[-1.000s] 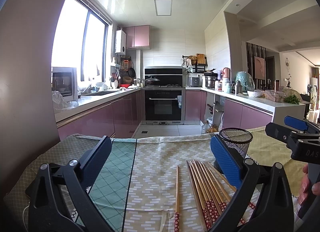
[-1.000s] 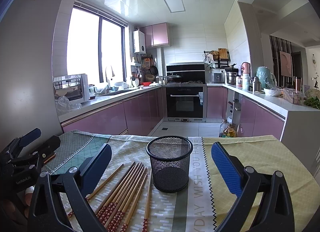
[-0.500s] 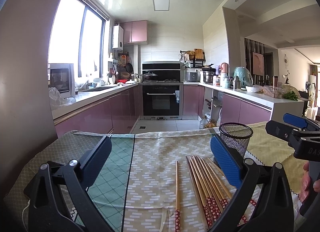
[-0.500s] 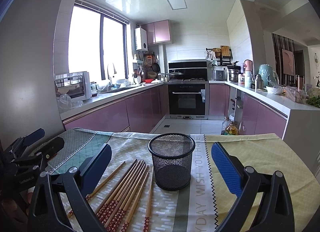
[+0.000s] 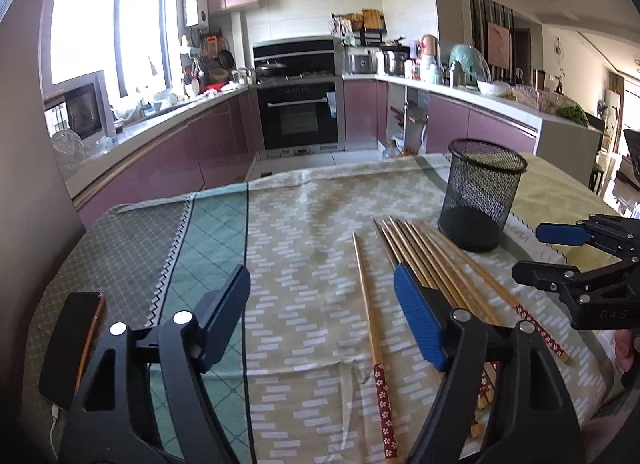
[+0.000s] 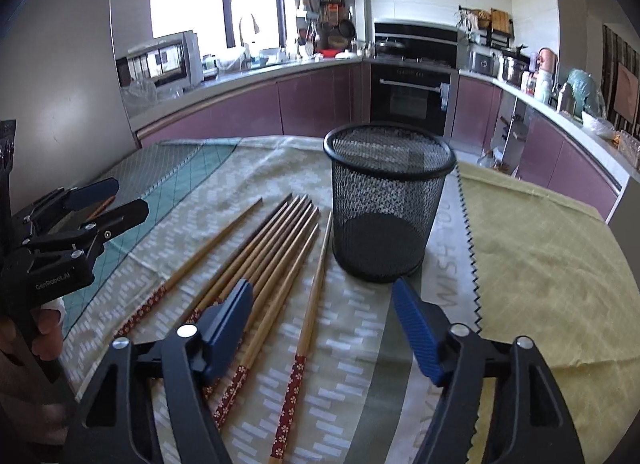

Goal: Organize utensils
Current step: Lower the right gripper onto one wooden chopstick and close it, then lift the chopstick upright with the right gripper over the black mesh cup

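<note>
"GenRobot.AI" left gripper [image 6: 86, 204], "DAS" right gripper [image 5: 560, 248]

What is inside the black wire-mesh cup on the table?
The black wire-mesh cup looks empty: only its dark base shows through the mesh. No chopstick stands inside.

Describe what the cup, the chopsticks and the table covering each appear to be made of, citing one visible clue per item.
Mesh cup: probably metal wire mesh, matte black; you can see through its perforated wall. Chopsticks: apparently wood or bamboo, smooth tan shafts with red flower-patterned ends. Tablecloth: woven fabric, matte and printed; it wrinkles and shows seams between patterned panels.
</note>
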Available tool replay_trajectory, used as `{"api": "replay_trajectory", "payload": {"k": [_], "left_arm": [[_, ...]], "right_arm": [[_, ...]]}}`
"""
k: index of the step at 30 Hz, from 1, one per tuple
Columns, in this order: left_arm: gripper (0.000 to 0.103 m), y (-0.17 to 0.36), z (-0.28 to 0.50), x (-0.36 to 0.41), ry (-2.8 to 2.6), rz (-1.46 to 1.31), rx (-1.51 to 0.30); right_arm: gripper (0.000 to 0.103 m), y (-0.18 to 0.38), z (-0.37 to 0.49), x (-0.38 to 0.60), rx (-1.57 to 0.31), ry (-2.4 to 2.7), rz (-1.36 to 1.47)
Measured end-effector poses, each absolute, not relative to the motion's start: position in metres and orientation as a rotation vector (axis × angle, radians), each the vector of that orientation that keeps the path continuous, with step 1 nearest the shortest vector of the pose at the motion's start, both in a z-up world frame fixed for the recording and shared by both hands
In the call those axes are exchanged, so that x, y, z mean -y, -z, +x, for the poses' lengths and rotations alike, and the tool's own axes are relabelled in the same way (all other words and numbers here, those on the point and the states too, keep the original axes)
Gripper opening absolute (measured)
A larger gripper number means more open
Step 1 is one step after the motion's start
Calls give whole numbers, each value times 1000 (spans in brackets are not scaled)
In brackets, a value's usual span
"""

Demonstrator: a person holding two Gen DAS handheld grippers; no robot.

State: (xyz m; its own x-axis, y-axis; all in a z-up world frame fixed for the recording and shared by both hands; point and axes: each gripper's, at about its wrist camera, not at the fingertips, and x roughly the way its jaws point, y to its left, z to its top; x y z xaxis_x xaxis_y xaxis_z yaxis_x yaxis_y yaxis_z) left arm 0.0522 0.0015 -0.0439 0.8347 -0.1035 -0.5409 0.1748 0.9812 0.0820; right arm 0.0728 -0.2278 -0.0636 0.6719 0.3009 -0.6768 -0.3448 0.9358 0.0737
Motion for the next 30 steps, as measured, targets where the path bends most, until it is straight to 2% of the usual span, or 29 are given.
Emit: {"api": "replay_trajectory", "payload": {"k": [1,6,11,14,16,17,22,30], "left_arm": [[65,48,55,1,153,138,-581],[56,67,75,13,211,170,-683],[46,83,94,23,246,158,-783],[35,93,108,26,269,135,-854],[32,98,113,28,280,124,-875],[28,97,114,29,282,122,-874],[10,98,117,29,292,78,-883],[8,86,111,21,332,1,-872]], "right_arm": [[52,68,77,227,-779,-367,-62],[36,81,92,219,-864,-377,-86],[35,83,100,210,-885,-387,-113],[24,83,104,204,-889,-401,-116],[11,83,107,206,-895,-417,-100],[9,83,109,208,-899,-423,-85],[6,82,111,217,-895,-442,-29],[6,59,97,235,-823,-529,45]]}}
